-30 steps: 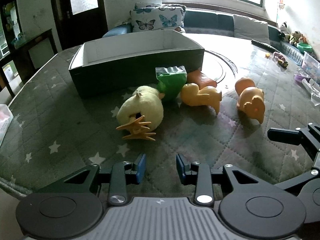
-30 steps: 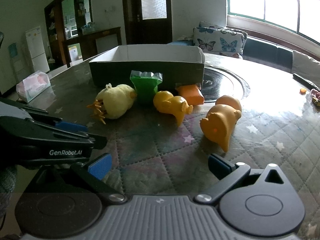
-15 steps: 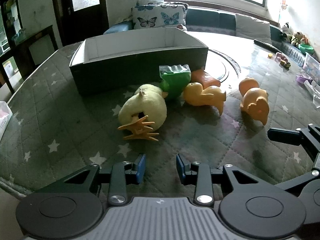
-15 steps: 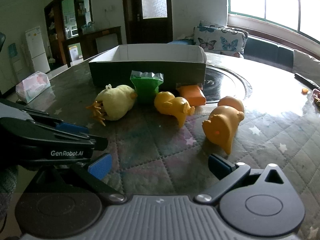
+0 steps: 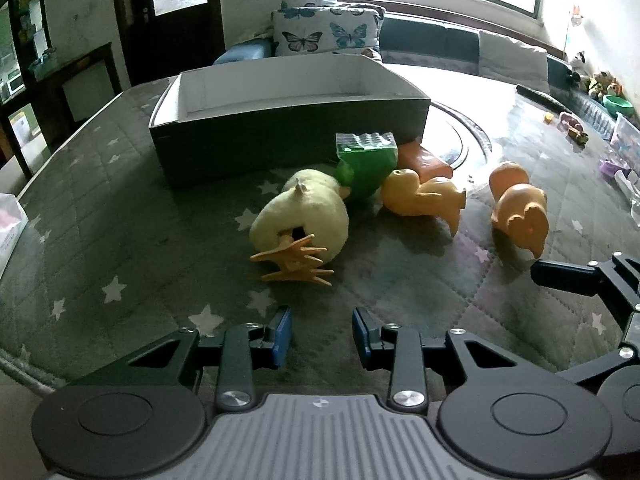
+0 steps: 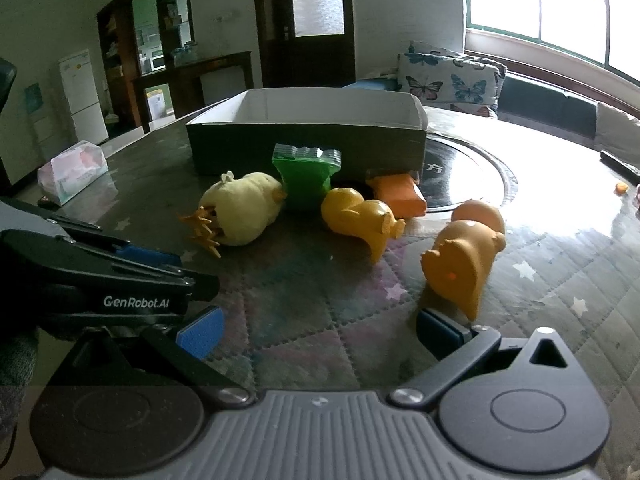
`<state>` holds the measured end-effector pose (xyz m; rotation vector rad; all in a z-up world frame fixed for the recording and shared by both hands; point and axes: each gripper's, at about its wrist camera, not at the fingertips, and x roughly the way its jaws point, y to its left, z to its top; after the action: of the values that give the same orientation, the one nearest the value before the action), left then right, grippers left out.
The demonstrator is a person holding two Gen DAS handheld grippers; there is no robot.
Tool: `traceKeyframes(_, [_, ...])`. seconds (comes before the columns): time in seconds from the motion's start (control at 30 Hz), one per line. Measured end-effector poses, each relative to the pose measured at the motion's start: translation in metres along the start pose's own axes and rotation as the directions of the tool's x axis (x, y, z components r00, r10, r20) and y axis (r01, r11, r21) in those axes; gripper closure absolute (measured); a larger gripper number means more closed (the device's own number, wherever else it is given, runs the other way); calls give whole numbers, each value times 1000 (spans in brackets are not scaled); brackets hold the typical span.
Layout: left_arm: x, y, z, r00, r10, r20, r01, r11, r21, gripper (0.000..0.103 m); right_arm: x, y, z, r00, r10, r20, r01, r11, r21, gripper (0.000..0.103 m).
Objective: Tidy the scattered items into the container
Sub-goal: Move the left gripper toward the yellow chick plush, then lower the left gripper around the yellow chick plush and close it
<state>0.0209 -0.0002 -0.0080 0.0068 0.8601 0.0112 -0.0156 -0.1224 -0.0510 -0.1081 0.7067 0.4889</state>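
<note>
A dark open box (image 5: 288, 136) with a white inside stands at the back of the table; it also shows in the right wrist view (image 6: 308, 140). In front of it lie a yellow plush chick (image 5: 304, 216) (image 6: 244, 212), a green block (image 5: 366, 160) (image 6: 306, 176), an orange block (image 5: 424, 160) (image 6: 400, 196), a yellow rubber duck (image 5: 420, 200) (image 6: 360, 220) and an orange rubber pig (image 5: 520, 208) (image 6: 464, 260). My left gripper (image 5: 320, 338) is open and empty, just short of the chick's feet. My right gripper (image 6: 316, 332) is wide open and empty, its right pad close to the pig.
A tissue pack (image 6: 72, 172) lies at the table's left edge. Small toys and a green bowl (image 5: 618, 104) sit at the far right. A remote (image 5: 536, 94) lies behind. The left gripper's body (image 6: 100, 284) crosses the right wrist view at the left.
Both grippers have moved forward a little toward the toys, which look slightly larger. Jaw openings are unchanged and nothing was taken hold of.
</note>
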Motion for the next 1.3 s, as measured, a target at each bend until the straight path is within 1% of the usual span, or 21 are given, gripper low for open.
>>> traceKeyframes(0.43, [-2, 6, 2, 1000, -1, 2, 1, 1000, -14, 67, 4, 5, 5, 1000, 20, -1, -20, 1000, -18, 0])
traceKeyframes(0.8, [-4, 21, 10, 1000, -3, 11, 4, 999, -49, 67, 12, 10, 15, 999, 45, 3, -45, 998, -42, 0])
traceKeyframes(1.07, [-6, 37, 19, 999, -32, 20, 34, 996, -83, 67, 21, 14, 24, 997, 77, 1, -77, 995, -56, 0])
traceKeyframes(1.3, [-9, 51, 32, 997, -63, 48, 67, 994, -86, 67, 33, 22, 36, 993, 119, -4, -118, 989, -88, 1])
